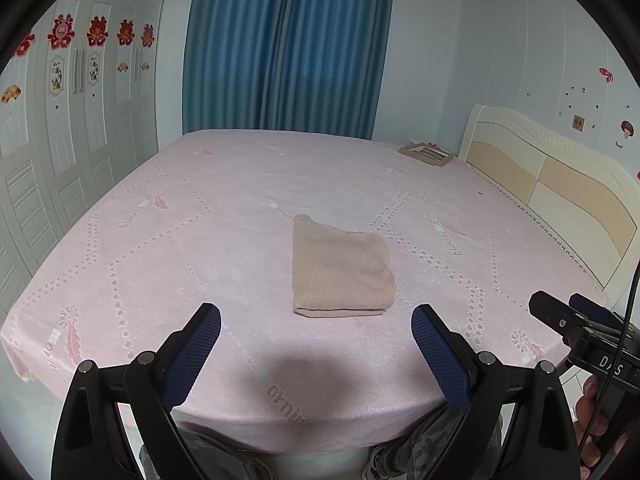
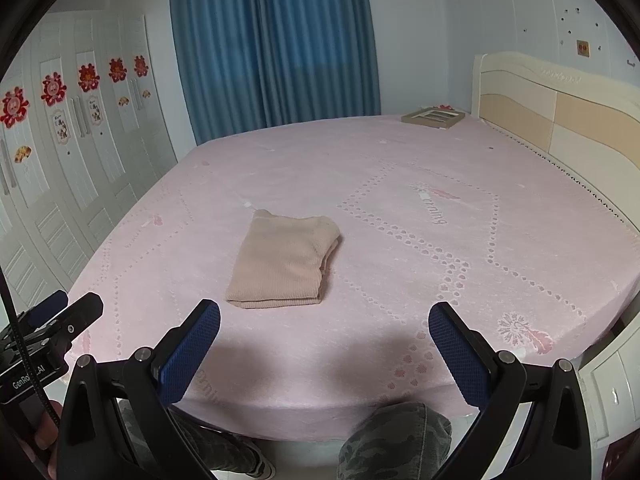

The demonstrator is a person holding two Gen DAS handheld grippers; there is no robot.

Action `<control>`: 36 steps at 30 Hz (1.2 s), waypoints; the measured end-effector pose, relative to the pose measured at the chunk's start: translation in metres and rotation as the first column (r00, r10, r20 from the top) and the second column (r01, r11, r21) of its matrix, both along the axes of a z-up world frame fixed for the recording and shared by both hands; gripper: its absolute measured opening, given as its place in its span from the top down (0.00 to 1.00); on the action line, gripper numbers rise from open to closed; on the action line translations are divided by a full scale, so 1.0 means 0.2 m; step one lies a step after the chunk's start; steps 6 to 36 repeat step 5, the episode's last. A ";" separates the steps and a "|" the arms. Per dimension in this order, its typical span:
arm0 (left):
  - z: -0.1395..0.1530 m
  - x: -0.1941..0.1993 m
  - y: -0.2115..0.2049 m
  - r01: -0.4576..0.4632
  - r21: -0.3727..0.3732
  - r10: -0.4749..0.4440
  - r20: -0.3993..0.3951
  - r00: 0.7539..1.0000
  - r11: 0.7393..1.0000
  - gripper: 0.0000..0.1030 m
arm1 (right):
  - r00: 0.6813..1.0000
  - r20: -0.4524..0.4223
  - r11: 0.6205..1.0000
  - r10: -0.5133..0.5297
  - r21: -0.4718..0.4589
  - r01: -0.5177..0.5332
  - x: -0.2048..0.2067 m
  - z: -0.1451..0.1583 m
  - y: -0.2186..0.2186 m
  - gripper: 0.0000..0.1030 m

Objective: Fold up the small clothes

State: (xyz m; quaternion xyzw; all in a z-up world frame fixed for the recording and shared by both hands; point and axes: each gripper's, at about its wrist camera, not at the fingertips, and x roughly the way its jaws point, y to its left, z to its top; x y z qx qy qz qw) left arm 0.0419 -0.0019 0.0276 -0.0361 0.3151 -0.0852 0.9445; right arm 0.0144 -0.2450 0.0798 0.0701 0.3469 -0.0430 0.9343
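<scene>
A small beige ribbed garment (image 1: 340, 270) lies folded into a neat rectangle on the pink bedspread (image 1: 180, 240); it also shows in the right wrist view (image 2: 282, 262). My left gripper (image 1: 316, 332) is open and empty, held back near the bed's front edge, a little short of the garment. My right gripper (image 2: 324, 332) is open and empty, also near the front edge, with the garment ahead and to its left. Each gripper appears at the edge of the other's view: the right one (image 1: 560, 320) and the left one (image 2: 68, 312).
A flat box (image 1: 428, 153) lies at the far right corner of the bed by the cream headboard (image 1: 560, 184). White wardrobe doors (image 1: 60, 140) stand to the left, blue curtains (image 1: 284, 48) behind. The person's camouflage trousers (image 2: 396, 436) are at the bed's front edge.
</scene>
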 end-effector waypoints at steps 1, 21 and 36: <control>0.00 0.00 0.00 -0.001 0.000 0.001 0.002 1.000 1.000 0.06 | 1.000 -0.001 1.000 0.001 0.002 -0.001 0.00 0.00 0.00 0.01; 0.01 0.00 0.00 -0.003 0.002 0.003 0.012 1.000 1.000 0.06 | 1.000 -0.001 1.000 0.005 0.004 -0.005 0.02 0.00 0.00 0.01; 0.01 0.00 0.00 -0.003 0.002 0.003 0.012 1.000 1.000 0.06 | 1.000 -0.001 1.000 0.005 0.004 -0.005 0.02 0.00 0.00 0.01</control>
